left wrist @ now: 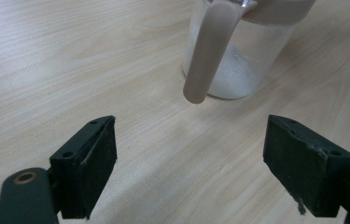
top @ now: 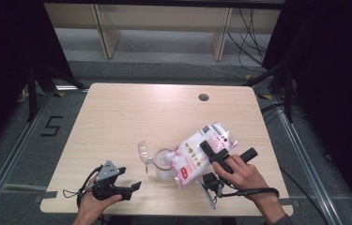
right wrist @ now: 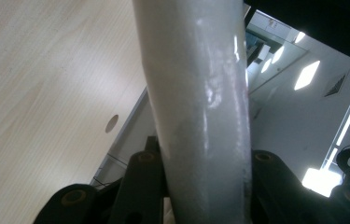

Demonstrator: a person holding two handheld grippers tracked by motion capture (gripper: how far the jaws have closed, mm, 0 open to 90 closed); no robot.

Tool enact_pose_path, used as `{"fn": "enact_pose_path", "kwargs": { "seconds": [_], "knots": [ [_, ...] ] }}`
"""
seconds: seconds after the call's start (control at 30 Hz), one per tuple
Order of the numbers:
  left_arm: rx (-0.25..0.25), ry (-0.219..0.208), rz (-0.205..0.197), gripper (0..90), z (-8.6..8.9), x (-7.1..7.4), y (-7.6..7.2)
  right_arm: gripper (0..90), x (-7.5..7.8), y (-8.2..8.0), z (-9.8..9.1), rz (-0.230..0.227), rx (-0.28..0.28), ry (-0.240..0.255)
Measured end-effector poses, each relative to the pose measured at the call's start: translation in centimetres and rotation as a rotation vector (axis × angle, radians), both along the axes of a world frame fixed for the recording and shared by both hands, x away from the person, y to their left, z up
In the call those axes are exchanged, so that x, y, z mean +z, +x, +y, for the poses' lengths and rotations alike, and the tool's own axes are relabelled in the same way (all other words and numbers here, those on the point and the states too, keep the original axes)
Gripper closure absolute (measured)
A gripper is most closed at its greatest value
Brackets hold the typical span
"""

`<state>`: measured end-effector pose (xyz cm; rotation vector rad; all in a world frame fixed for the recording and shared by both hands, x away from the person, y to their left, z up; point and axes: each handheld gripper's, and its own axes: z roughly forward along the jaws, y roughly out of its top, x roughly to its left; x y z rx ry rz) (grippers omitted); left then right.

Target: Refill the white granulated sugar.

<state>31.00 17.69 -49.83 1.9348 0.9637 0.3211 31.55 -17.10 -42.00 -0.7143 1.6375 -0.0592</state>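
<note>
Left hand (top: 91, 202): resting low at the near-left, wrapping the gripper body.
Left gripper (top: 133, 187): lying level, jaws standing wide apart, gripping nothing.
Right hand (top: 239, 176): reaching forward, wrist angling inward.
Right gripper (top: 213, 152): jaws clamping, tilting leftward.

Black grippers (top: 117, 185), screw-studded jaws, grey three-cornered plate, trailing black cables.

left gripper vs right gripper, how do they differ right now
The left gripper has its jaws wide apart with nothing between them; the right gripper is clamped on the bag. The left gripper lies low at the table's near edge, pointing toward the clear jug; the right gripper holds the bag tilted over the jug's mouth. Both are black two-jaw tools held by hand.
</note>
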Motion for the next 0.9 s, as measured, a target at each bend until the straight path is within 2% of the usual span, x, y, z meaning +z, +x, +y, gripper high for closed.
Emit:
{"fn": "enact_pose_path", "kwargs": {
  "seconds": [0.37,0.4,0.53,0.77,0.83,0.87,0.9],
  "knots": [
    [-0.001,0.001,-0.002,17.1,0.01,0.00,0.01,75.1,0.06,-0.08,0.08,0.003,-0.005,0.009],
    [-0.001,0.001,-0.001,17.1,0.01,0.00,0.01,75.1,0.17,-0.01,0.08,-0.006,0.006,-0.008],
    [0.000,0.001,-0.001,17.1,0.02,0.00,0.01,75.1,0.12,-0.03,-0.02,-0.006,0.002,0.003],
    [0.000,0.001,0.000,17.1,0.00,0.00,0.01,75.1,0.39,-0.17,0.18,-0.001,0.002,-0.007],
    [0.000,0.001,0.001,17.1,-0.01,0.00,0.00,75.2,0.40,-0.32,0.34,0.002,0.001,0.008],
    [0.000,0.001,0.000,17.1,0.00,0.00,0.00,75.2,0.51,-0.25,0.42,-0.006,0.016,-0.021],
    [0.000,0.001,0.000,17.1,0.00,0.00,0.00,75.2,0.34,-0.31,0.41,-0.003,0.006,-0.011]
  ]
}}
